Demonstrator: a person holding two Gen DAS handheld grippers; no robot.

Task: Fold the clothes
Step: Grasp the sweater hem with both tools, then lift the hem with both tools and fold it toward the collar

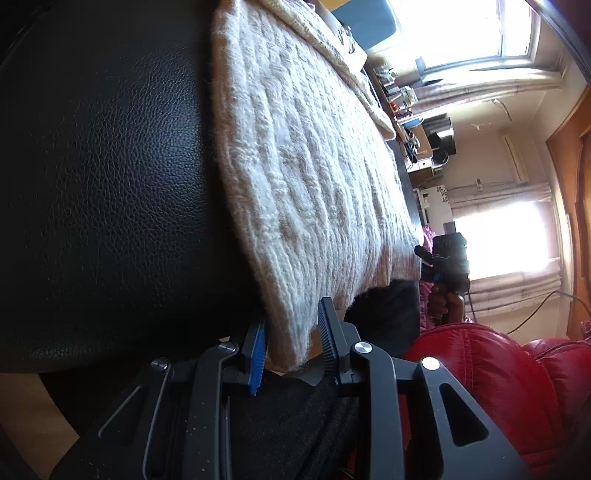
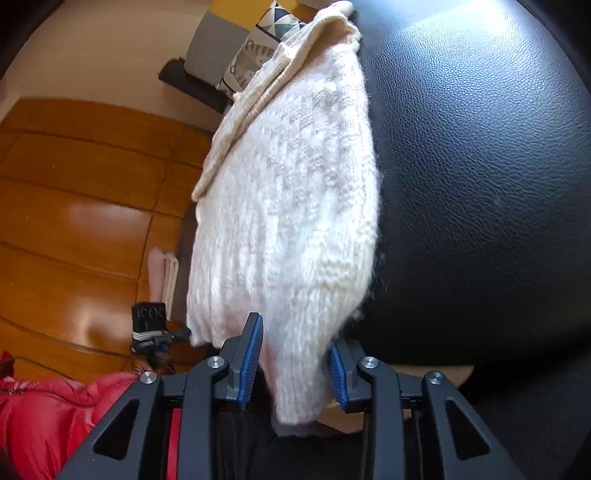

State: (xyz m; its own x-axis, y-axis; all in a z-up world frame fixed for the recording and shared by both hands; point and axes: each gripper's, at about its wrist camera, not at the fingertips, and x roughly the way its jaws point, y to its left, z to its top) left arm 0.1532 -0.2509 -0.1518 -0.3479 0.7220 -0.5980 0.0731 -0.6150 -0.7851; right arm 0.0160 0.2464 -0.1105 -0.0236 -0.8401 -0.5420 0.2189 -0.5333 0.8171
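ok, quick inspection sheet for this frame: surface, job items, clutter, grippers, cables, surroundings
surface: black leather-look surface, bare beside the knit.
job's things: cream knit sweater lies on it, a near corner between each gripper's pads.
clutter: red padded jacket at the near edge; dark garment under the sweater's hem.
grippers: left gripper and right gripper each straddle the hem; whether the pads pinch it is unclear.
cables: dark cable trailing near the window.
surroundings: wooden floor, patterned cushions, bright windows, cluttered desk.
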